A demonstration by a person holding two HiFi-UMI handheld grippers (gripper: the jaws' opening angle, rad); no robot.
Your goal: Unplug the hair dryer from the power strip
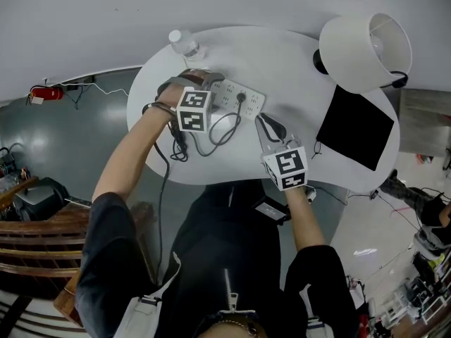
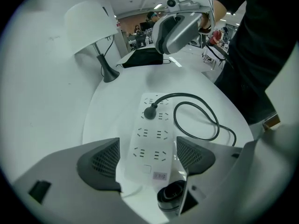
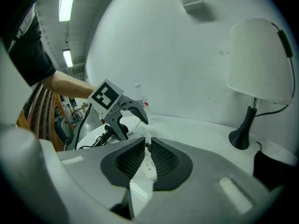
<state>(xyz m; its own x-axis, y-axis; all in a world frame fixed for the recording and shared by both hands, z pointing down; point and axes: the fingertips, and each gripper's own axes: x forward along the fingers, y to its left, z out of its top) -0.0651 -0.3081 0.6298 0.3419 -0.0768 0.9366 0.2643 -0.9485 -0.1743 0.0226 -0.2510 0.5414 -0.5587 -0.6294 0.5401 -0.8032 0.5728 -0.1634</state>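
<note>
Nearest: left gripper [image 2: 148, 144], jaws spread wide and standing astride the near end of the white power strip [image 2: 152, 139]. The pads sit just beside its long edges and, as far as I can see, do not press on it.

Further along the strip, ahead of those jaws: black plug [image 2: 149, 112], seated in a socket. Its cord [image 2: 198, 122] loops off to the right. The hair dryer itself I cannot make out.

Beyond the plug: right gripper [image 3: 146, 143], jaws drawn almost together, nothing between them.

Farthest: table lamp [image 2: 91, 27].

Hazards, as I judge them:
- My left hold would land far from the plug, so the light strip may tip or lift with it.
- Seizing the cord instead of the plug would strain it.
</note>
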